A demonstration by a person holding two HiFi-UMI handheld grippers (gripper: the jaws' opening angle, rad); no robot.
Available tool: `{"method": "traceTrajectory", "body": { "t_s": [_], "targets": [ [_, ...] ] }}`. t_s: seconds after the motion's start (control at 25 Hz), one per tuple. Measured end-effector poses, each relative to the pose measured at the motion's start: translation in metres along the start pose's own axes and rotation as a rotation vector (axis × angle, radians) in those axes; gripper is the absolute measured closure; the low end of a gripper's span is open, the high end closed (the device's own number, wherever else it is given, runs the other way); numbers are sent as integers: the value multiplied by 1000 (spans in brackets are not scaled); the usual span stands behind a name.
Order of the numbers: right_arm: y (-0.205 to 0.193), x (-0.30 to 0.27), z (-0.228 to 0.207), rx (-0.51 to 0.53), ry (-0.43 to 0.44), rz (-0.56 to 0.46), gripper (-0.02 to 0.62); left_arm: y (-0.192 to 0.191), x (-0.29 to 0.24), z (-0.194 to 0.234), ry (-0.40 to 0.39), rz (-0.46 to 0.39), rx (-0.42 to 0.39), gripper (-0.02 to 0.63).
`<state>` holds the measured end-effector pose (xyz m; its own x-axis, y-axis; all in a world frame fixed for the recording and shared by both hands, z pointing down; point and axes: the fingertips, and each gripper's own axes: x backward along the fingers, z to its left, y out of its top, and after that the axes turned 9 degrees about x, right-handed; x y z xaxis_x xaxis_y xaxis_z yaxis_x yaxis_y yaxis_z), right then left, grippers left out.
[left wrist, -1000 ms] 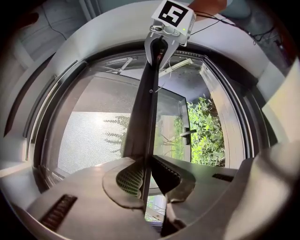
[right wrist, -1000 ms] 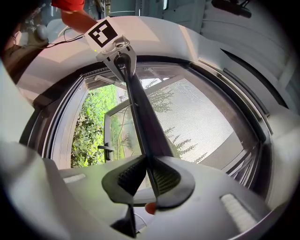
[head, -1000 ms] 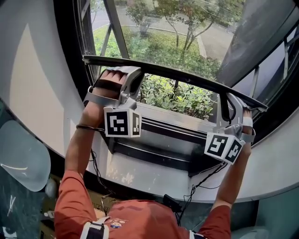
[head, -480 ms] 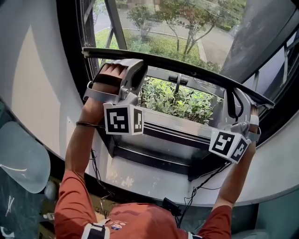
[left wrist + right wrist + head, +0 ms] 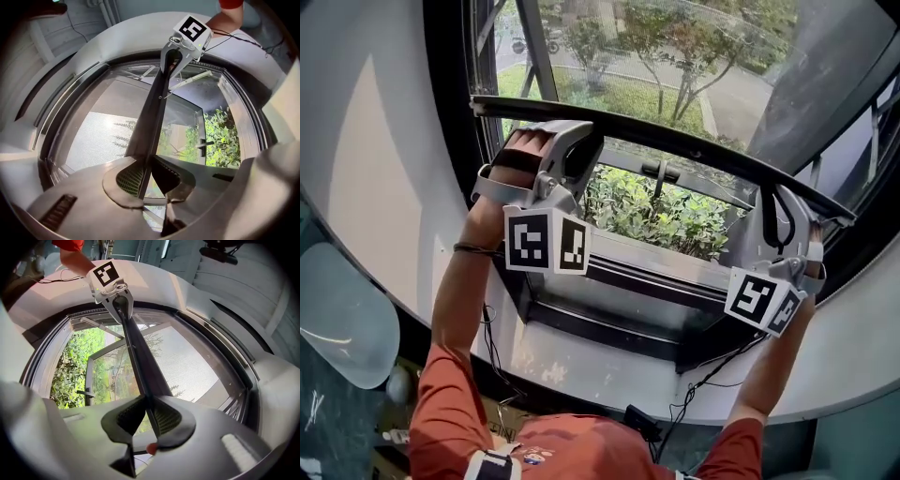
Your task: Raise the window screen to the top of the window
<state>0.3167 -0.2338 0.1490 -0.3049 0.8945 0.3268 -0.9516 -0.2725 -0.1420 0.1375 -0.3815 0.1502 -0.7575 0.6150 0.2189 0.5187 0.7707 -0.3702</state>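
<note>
1. Two grippers, the left gripper [image 5: 569, 131] and right gripper [image 5: 780, 204], had their fingers clamped on the screen bar [image 5: 675, 142] near its ends.
2. That bar sat partway up the window frame [image 5: 445, 112], with a window handle [image 5: 661, 172] just beneath and bushes [image 5: 666, 211] beyond.

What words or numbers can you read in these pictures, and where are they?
No words or numbers are readable.
Left marker cube: black-and-white squares only, no letters.
Right marker cube: the same.
Patch on the red shirt: too small to read.
</note>
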Motion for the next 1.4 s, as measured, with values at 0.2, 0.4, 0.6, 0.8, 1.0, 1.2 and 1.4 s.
{"method": "traceTrajectory", "body": {
  "t_s": [0.2,0.4,0.6,0.8,1.0,1.2,1.4],
  "targets": [
    [1,-3,-11,14,-20,-1,528,6,-2,9,33,-3,-51,549],
    [1,-6,-14,19,-13,-8,528,7,-5,13,26,-19,-37,548],
    [2,-6,-15,25,-28,-19,526,7,-5,15,12,-47,0,546],
    [2,-9,-25,15,-60,-23,526,11,-7,23,40,-58,-6,546],
    [5,-12,-36,35,-80,-26,526,16,-10,34,26,-55,-31,546],
    [11,-19,-51,52,-140,-43,525,18,-13,51,91,-58,-64,546],
    [13,-24,-69,83,-172,-34,523,27,-17,69,135,-54,-85,546]
  ]
}}
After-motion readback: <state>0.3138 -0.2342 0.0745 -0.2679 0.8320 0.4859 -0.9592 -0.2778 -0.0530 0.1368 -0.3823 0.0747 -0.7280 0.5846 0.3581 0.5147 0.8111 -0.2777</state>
